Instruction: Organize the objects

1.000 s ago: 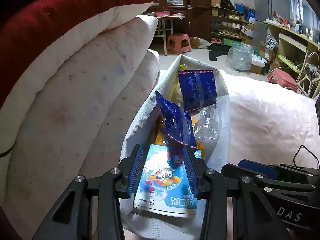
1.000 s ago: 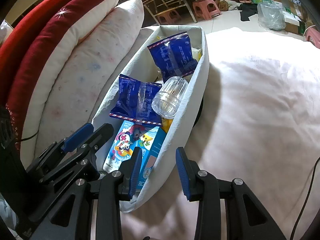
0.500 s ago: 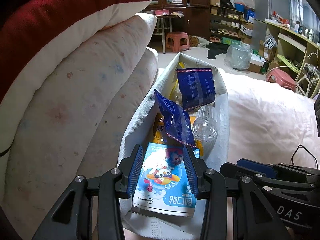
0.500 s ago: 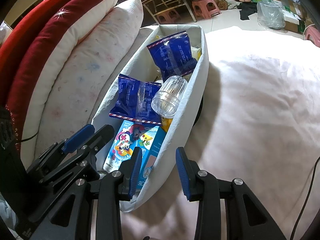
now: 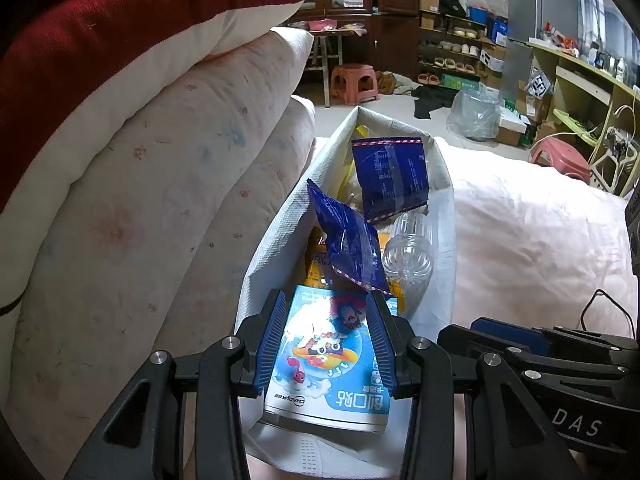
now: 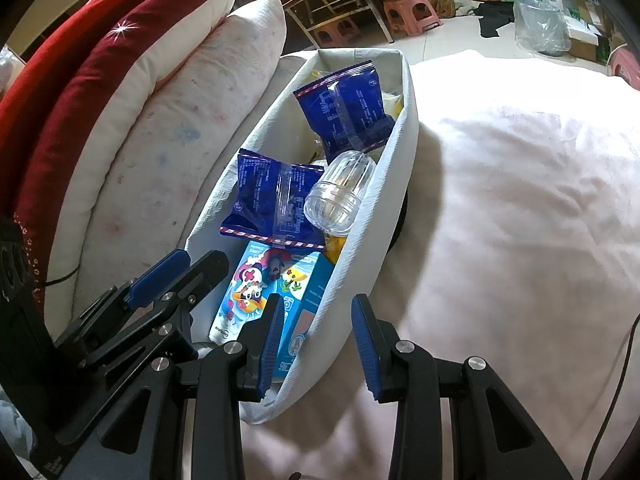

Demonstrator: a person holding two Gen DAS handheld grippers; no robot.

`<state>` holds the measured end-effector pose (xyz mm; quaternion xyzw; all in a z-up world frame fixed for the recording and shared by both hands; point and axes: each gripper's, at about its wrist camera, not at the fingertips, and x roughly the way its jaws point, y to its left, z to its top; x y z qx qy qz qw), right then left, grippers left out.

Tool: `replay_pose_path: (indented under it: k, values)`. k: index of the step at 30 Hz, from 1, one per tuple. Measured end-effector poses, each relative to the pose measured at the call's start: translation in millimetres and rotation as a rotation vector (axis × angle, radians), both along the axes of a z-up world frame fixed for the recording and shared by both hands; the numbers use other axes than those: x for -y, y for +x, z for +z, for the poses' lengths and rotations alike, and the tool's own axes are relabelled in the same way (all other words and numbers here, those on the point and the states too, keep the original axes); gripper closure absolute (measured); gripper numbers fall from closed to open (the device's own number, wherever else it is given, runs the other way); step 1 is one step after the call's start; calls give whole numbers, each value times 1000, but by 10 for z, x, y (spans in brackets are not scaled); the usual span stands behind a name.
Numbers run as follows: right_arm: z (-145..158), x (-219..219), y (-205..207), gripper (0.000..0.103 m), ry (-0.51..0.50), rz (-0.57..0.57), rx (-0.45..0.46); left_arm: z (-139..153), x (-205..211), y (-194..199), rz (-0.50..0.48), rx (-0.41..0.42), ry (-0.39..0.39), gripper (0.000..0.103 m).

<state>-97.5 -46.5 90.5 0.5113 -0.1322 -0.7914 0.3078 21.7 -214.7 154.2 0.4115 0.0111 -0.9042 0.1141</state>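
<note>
A white fabric storage bag lies on the bed, holding two blue snack packets, a clear plastic jar and a yellow pack under them. At its near end my left gripper is shut on a light-blue cartoon box, one pad on each side. In the right wrist view the same box stands inside the bag's near end. There my right gripper straddles the bag's right wall, one finger inside and one outside, closed on the fabric.
Folded quilts, red over white, are stacked tight against the bag's left side. Pale pink bedding spreads to the right, with a black cable on it. Beyond the bed are pink stools, shelves and boxes.
</note>
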Motion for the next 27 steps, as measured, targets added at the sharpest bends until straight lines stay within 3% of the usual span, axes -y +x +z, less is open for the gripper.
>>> replay_pose_path:
  k: [13, 20, 25, 27]
  values:
    - [65, -46, 13, 68, 11, -4, -6, 29, -61, 18, -10, -2, -1, 61]
    - [266, -345, 193, 68, 93, -59, -87, 52, -486, 41, -113, -12, 22, 61]
    - [226, -720, 290, 68, 120, -119, -68, -45, -823, 13, -189, 19, 89, 61]
    - [194, -859, 333, 68, 125, -136, -67, -89, -924, 11, -175, 24, 67, 61]
